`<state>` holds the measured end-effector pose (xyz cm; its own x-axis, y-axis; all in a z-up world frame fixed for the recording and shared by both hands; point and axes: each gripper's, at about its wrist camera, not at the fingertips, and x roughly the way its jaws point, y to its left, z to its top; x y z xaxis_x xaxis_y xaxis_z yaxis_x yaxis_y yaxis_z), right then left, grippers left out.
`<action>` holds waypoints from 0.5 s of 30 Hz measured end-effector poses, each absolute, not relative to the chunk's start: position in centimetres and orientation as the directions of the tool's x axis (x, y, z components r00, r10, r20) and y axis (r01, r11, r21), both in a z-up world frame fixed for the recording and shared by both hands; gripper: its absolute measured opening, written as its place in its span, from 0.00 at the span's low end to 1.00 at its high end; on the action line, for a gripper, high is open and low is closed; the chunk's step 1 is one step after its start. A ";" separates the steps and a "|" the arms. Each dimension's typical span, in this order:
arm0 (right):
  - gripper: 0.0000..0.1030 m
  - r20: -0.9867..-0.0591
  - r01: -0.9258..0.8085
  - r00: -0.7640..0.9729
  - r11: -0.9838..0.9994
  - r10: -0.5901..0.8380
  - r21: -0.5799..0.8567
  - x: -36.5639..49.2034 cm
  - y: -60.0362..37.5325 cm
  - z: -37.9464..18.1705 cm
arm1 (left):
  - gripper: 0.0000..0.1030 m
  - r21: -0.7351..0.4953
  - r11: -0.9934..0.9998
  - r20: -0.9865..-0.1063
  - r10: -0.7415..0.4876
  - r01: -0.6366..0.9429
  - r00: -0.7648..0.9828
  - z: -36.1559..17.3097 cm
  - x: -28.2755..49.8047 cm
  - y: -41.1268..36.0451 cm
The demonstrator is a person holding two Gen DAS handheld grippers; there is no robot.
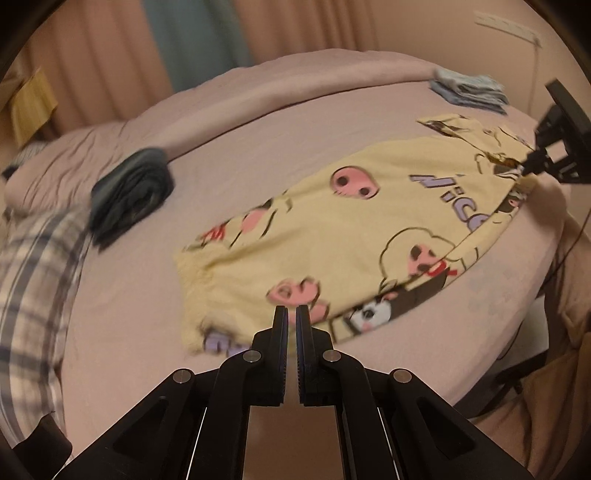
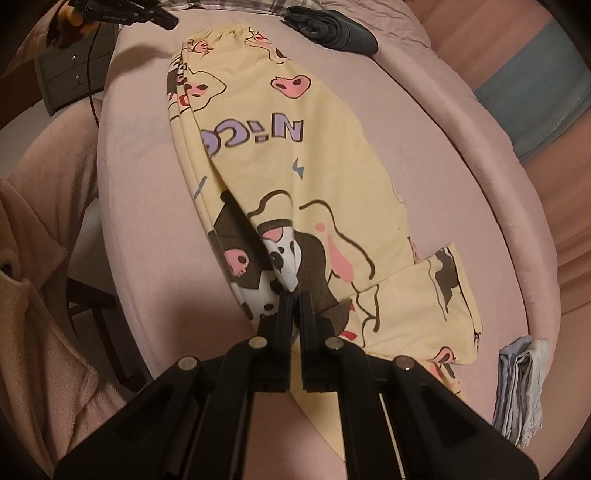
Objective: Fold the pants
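Note:
Yellow cartoon-print pants (image 1: 332, 236) lie lengthwise on a pink bed, folded leg over leg. My left gripper (image 1: 292, 314) hovers just above the waistband end, its jaws nearly closed with a thin gap and nothing between them. My right gripper (image 2: 294, 301) is shut on the pants (image 2: 280, 162) near the leg end, pinching a raised fold of fabric. In the left wrist view the right gripper (image 1: 526, 168) shows at the far end of the pants, gripping the cloth. In the right wrist view the left gripper (image 2: 162, 18) shows at top left, beside the waistband.
A folded dark garment (image 1: 129, 192) and a plaid cloth (image 1: 33, 288) lie at the bed's left. A folded light-blue stack (image 1: 469, 90) sits at the far corner, also in the right wrist view (image 2: 521, 387). A grey drawer unit (image 2: 74, 74) stands beside the bed.

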<state>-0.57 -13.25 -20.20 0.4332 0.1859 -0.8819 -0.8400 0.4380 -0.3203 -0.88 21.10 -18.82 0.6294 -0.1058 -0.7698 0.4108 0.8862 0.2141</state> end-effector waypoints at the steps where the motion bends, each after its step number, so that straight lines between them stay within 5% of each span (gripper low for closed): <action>1: 0.04 -0.879 -0.838 0.437 0.441 0.191 -0.321 -0.5 -13.1 -20.0 | 0.01 0.228 0.872 -0.776 -0.105 0.432 0.622 -19.0 -0.6 20.6; 4: 0.05 -0.873 -0.829 0.445 0.459 0.198 -0.319 -0.4 -13.1 -19.8 | 0.04 0.269 0.828 -0.801 -0.092 0.493 0.591 -20.1 -0.3 19.4; 9: 0.05 -0.879 -0.823 0.433 0.485 0.201 -0.295 -0.3 -13.1 -20.0 | 0.40 0.279 0.805 -0.818 -0.087 0.523 0.569 -21.5 -0.1 18.8; 15: 0.05 -0.881 -0.821 0.429 0.493 0.197 -0.289 -0.2 -12.8 -20.1 | 0.40 0.295 0.797 -0.817 -0.075 0.527 0.571 -22.1 1.0 18.9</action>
<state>-0.24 -12.80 -20.11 0.4291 0.1971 -0.8815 -0.8207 0.4926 -0.2894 0.97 18.91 -22.09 0.5713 -0.0753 -0.8173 0.5272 0.7968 0.2951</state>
